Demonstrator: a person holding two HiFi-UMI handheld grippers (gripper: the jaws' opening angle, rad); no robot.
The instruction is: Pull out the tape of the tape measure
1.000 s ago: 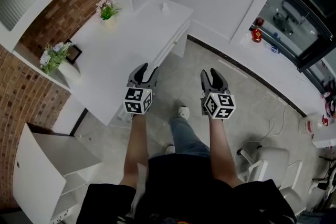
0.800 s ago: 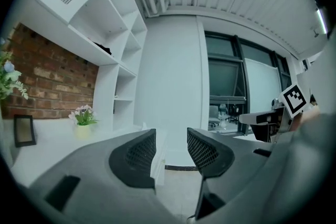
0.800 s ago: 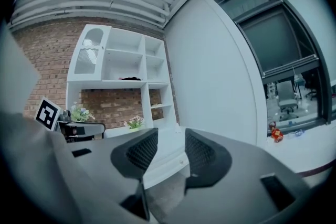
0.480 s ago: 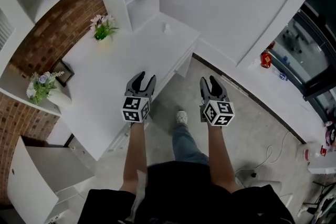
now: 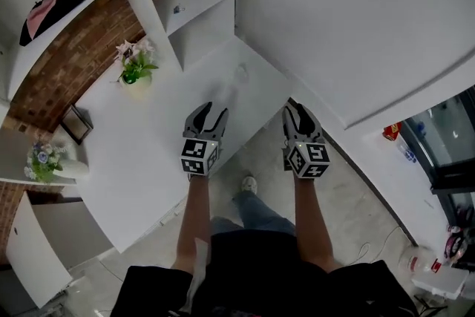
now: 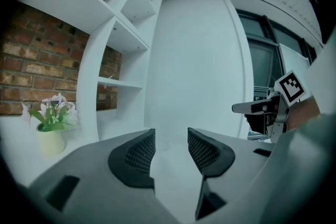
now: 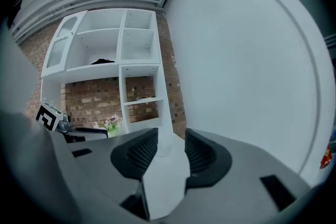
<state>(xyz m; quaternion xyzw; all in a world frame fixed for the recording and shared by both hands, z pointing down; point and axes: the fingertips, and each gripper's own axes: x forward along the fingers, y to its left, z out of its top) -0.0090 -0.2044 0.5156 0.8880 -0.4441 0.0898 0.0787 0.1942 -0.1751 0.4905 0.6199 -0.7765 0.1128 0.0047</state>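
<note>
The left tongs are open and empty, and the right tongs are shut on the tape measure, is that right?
No. The right tongs are open and empty too: the right gripper view shows their jaws apart with nothing between them. The left tongs are open and empty, as you said.

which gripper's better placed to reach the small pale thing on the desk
Left, probably: the left gripper is over the desk, jaws open, the small pale thing just ahead. The right gripper, also open, hangs off the desk's edge.

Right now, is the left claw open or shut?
Open. In its own view the left claw has its two jaws standing apart, with nothing between them.
</note>
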